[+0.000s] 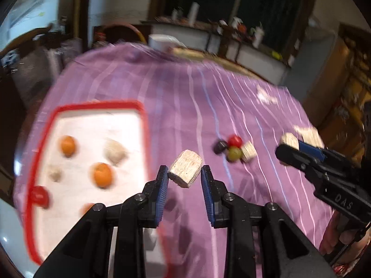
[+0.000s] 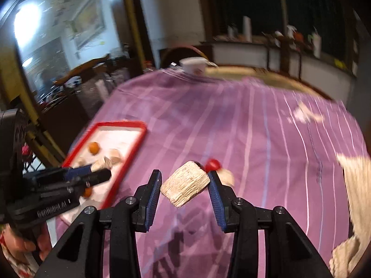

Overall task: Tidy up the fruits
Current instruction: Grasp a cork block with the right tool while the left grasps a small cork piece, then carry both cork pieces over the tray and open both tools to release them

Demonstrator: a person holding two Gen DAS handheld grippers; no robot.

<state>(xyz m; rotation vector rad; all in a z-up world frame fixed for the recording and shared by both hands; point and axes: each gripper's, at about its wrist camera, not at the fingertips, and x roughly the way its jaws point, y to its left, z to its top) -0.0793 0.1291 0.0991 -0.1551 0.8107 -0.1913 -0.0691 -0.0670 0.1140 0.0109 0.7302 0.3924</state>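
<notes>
My left gripper (image 1: 184,176) is shut on a pale wooden block (image 1: 185,172), held above the purple cloth just right of the red-rimmed white tray (image 1: 55,113). The tray holds two oranges (image 1: 102,175), a red fruit (image 1: 39,197) and pale blocks. My right gripper (image 2: 184,181) is shut on another pale block (image 2: 185,183); it also shows in the left wrist view (image 1: 291,143). A red fruit (image 1: 234,140), a green one (image 1: 233,153), a dark one (image 1: 220,146) and a block (image 1: 248,151) lie together on the cloth.
A striped purple cloth (image 1: 185,97) covers the table. A white bowl (image 1: 162,41) and a long wooden board (image 1: 208,58) sit at the far edge. A cream knitted cloth (image 2: 354,197) lies at the right. Cluttered counters stand behind.
</notes>
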